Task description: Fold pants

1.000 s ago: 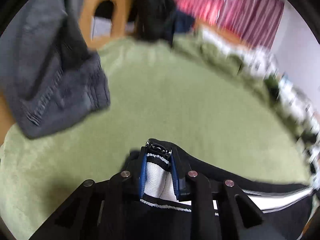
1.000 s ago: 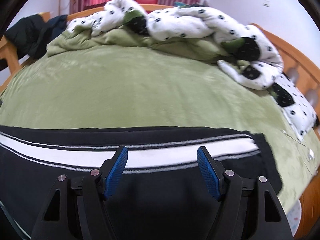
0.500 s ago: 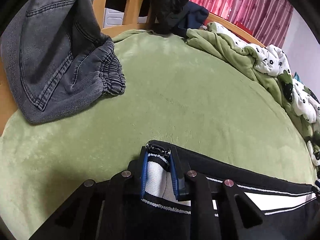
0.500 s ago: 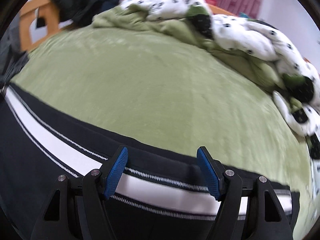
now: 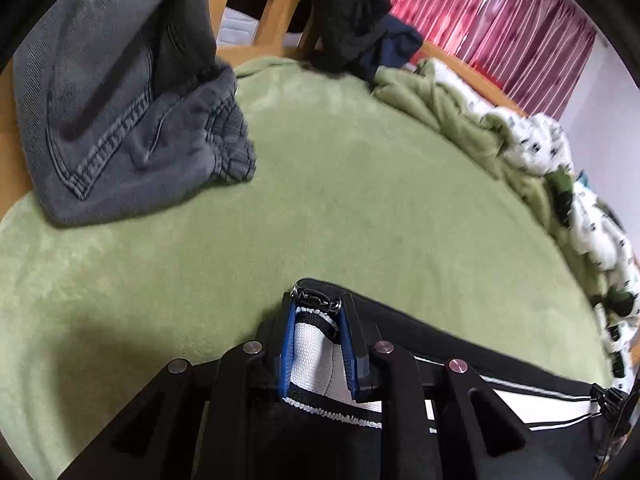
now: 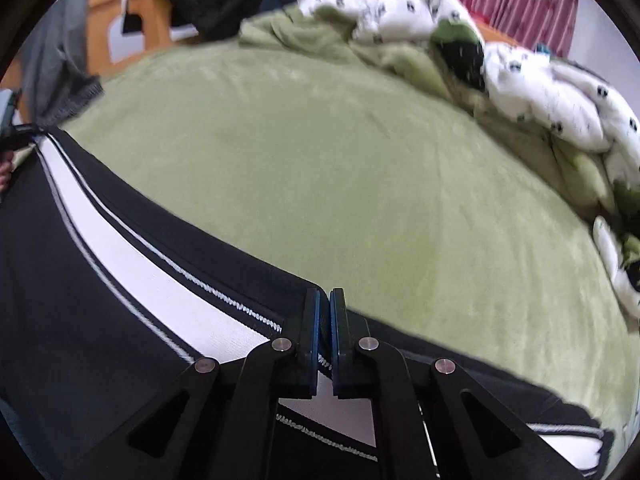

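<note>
Both tools grip the black pants with a white side stripe [image 6: 132,264] on the bed.
The left tool [image 5: 316,320] is closed on a bunched end of the pants; the right tool [image 6: 324,312] is almost fully closed on their striped edge. The pants lie along the near side of the green fleece bed cover [image 5: 340,200]. Farther away lie grey denim jeans [image 5: 120,120], then a white spotted duvet [image 6: 540,92] and pink curtains [image 5: 500,20].

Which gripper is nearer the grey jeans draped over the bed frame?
Left. The left gripper holds the black pants just below the grey jeans; the right gripper grips farther along, away from them.
</note>
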Available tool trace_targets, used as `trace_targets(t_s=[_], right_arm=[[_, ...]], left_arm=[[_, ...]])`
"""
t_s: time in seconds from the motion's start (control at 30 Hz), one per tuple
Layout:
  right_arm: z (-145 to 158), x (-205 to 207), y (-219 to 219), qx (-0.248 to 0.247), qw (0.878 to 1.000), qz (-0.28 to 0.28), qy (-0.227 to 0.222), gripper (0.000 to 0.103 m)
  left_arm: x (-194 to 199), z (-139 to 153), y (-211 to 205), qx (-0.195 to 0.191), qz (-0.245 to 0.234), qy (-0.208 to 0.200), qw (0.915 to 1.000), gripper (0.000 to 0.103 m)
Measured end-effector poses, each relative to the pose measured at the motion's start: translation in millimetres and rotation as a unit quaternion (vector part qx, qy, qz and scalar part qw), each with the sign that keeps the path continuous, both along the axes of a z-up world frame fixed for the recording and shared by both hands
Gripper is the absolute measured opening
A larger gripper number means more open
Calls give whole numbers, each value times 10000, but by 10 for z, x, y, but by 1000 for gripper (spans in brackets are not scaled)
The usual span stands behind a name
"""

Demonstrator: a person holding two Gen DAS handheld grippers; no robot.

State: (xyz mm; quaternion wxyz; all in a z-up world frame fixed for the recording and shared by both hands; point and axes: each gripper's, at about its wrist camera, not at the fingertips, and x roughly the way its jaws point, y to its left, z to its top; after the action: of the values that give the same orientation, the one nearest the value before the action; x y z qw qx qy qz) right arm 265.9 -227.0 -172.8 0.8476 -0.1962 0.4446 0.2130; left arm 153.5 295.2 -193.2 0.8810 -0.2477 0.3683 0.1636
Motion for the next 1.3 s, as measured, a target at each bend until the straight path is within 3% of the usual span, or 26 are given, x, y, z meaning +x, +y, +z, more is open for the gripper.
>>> trace_targets(t_s=[0.1,0.23,0.3,0.33,0.37,0.4,0.43,0.53,0.6,0.67,0.73,0.77,0.83,1.03,1.2,1.3], right_arm=[[-50,16,34,103,9991,-356,-204,6],[2,49,-72,389,9967,-709,-20,12],[148,30,-173,551,9939,-950,-66,18],[237,-31,-236,607,9916,-1117,-229,25],[363,-107,-364,718,9866,-1374,-507,31],[425,-183,-475,876,9818,-1554,-654,47],[468,-219,-596,1050,9762,-1752,-723,59],[403,-219,-863,1056,9692,-2168,-504,60],[222,-189,-971,814,9653,-2461,-307,60],[-14,-114,-1032,648,9614,-2674,9,60],[-82,-87,-1012,608,9610,-2696,-105,63],[-74,-87,-970,510,9618,-2686,-147,64],[-57,-77,-934,387,9608,-2744,-128,64],[236,-269,-943,678,9485,-3090,-149,64],[589,-503,-840,1142,9403,-3205,35,65],[916,-701,-707,1286,9433,-3049,-252,65]], left_arm=[[12,72,-83,279,-19,26,9996,20],[14,128,-132,360,-33,212,9991,24],[-25,222,-143,410,-12,306,9987,36],[-65,270,-154,469,13,300,9985,40],[-131,353,-168,541,39,209,9983,51],[-176,398,-174,556,42,117,9984,64],[-224,441,-187,551,25,4,9985,66],[-258,511,-291,523,-242,-254,9980,66],[-169,459,-394,634,-442,-199,9968,66],[-31,328,-467,829,-517,84,9952,66],[130,120,-447,984,-365,605,9926,67],[198,24,-408,884,-303,844,9920,67],[208,-16,-296,562,-188,863,9945,69],[-214,306,-180,60,-53,396,9992,67],[-583,553,-285,175,-75,277,9994,64],[-758,798,-414,349,-168,93,9992,59]])
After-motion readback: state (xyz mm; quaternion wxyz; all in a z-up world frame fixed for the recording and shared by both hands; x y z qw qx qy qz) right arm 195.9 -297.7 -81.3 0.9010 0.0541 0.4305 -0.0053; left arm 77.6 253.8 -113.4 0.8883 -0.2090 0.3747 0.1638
